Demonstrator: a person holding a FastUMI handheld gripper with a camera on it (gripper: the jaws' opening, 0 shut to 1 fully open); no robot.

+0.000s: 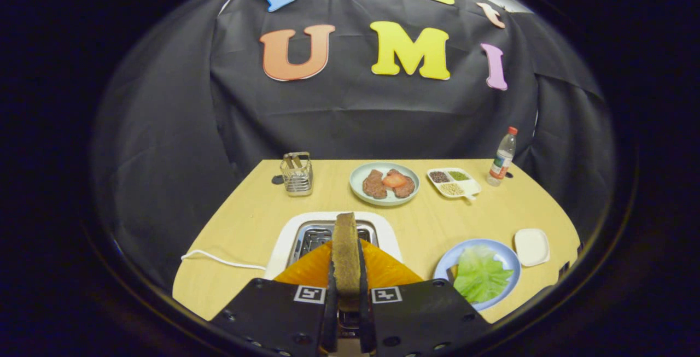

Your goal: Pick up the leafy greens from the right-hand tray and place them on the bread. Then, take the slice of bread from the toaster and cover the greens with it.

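Observation:
My gripper (346,275) is shut on a brown slice of bread (345,239), which stands on edge between the fingers. The slice is held just above the slots of the white toaster (385,231), which sits on the wooden table directly ahead of the fingers. To the right of the toaster is a blue plate (506,258) with a leaf of green lettuce (480,275) lying on it. A sliver of something brown, perhaps bread, peeks out from under the leaf's left side.
Beyond the toaster stand a wire holder (297,174), a pale plate with meat and tomato (384,183), a divided dish of seeds (453,182) and a water bottle (502,157). A small white square dish (531,246) lies right of the blue plate. The toaster's cord (219,259) trails left.

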